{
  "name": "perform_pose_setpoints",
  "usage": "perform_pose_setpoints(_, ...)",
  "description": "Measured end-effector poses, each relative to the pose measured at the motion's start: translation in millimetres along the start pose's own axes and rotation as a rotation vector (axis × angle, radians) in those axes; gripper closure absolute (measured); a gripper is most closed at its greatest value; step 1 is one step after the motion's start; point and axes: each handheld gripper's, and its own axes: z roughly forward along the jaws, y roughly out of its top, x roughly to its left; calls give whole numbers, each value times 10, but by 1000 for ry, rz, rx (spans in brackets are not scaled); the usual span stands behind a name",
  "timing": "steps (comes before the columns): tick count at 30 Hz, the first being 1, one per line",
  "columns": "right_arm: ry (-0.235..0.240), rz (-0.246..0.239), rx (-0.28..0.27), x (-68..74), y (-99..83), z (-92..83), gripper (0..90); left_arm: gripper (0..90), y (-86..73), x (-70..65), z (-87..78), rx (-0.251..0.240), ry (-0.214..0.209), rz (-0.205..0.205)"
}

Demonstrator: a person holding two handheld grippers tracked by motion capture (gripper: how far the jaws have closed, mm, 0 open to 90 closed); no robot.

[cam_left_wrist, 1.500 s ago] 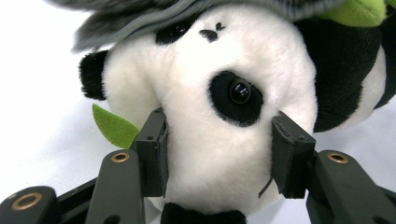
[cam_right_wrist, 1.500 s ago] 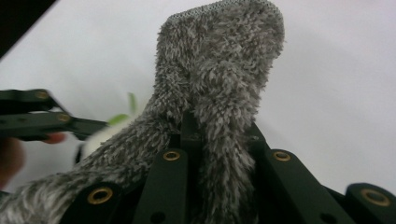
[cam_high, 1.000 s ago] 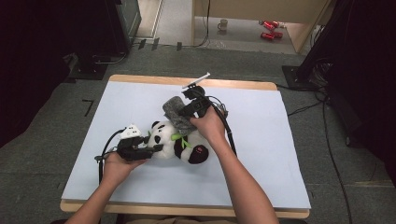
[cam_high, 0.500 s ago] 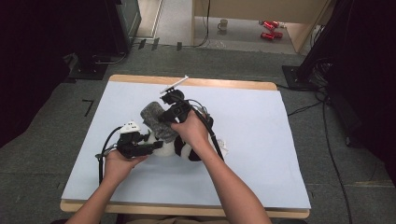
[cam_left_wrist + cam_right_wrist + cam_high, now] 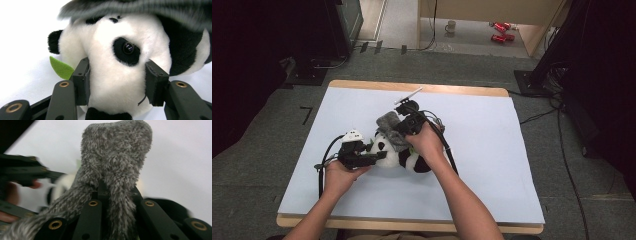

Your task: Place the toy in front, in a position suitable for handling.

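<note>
Now the left gripper (image 5: 117, 82) squeezes the panda toy's (image 5: 130, 62) head and the right gripper (image 5: 103, 192) pinches the fuzzy grey sock (image 5: 117, 157). Pulled hard, the sock could slip free.

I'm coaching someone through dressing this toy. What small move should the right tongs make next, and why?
Probably ease the grey fuzzy sock further down over the panda's head. The right tongs are shut on the sock, which lies across the top of the head, while the left tongs clamp the head on the table.
</note>
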Motion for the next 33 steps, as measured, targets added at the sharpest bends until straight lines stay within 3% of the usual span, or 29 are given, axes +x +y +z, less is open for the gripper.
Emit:
perform_pose_setpoints(3,-60,23,42,-175,-81,-16,805,477,-1,12,3,-3,-9,-5)
perform_pose_setpoints(5,-18,54,22,-269,-149,-37,805,477,1,3,5,-7,-10,2)
perform_pose_setpoints(6,-23,50,19,-290,-173,-56,805,477,3,-1,6,-10,-9,3)
perform_pose_setpoints(8,-54,14,13,-295,-178,-94,804,476,8,2,7,-14,-9,-4)
perform_pose_setpoints(11,-81,1,14,-314,-145,-116,804,477,11,17,6,-17,-15,-16)
perform_pose_setpoints(14,-95,18,11,-343,-116,-146,804,476,16,28,7,-20,-19,-38)
perform_pose_setpoints(18,-160,20,-5,-365,-33,-247,804,476,18,44,3,-17,-24,-51)
perform_pose_setpoints(20,-163,25,-20,-349,29,-304,805,476,19,41,0,-14,-21,-46)
perform_pose_setpoints(24,-96,28,-53,-248,148,-349,804,476,20,28,-4,-10,-16,-34)
perform_pose_setpoints(27,-54,1,-66,-107,224,-317,804,473,32,40,-6,-9,-21,-43)
perform_pose_setpoints(33,29,-26,-24,156,298,-44,803,480,78,33,-2,5,-14,-48)
